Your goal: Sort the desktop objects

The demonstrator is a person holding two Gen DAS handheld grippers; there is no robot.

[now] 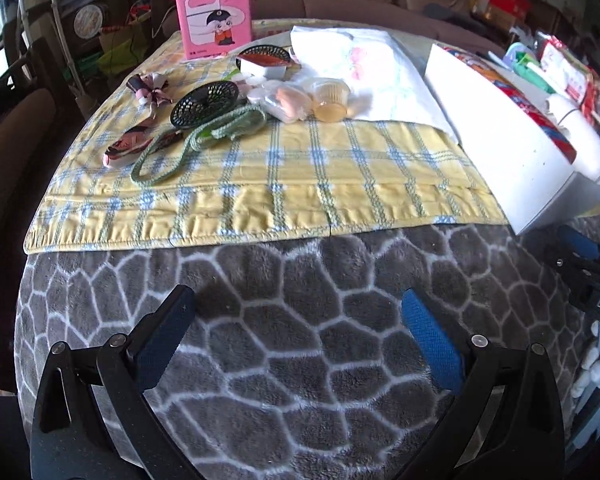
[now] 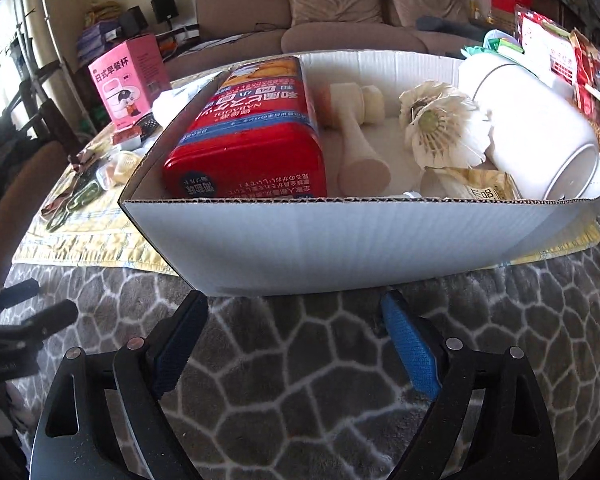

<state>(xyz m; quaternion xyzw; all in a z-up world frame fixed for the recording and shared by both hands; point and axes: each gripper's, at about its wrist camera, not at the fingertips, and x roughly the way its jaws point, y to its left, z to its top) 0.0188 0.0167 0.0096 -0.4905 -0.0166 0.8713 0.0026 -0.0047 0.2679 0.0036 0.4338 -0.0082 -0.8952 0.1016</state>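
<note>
Both jaws spread wide, empty — white box (image 2: pixel 340 240) holds red tin (image 2: pixel 252 132)

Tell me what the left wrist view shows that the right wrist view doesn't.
Only the left wrist view shows the green cord and black mesh strainer plainly on the yellow plaid cloth, with the open left claw.

Only the right wrist view shows inside the white box: a red tin, shuttlecocks, a white cylinder, plus the open right claw.

Both show the pink box and grey blanket.
</note>
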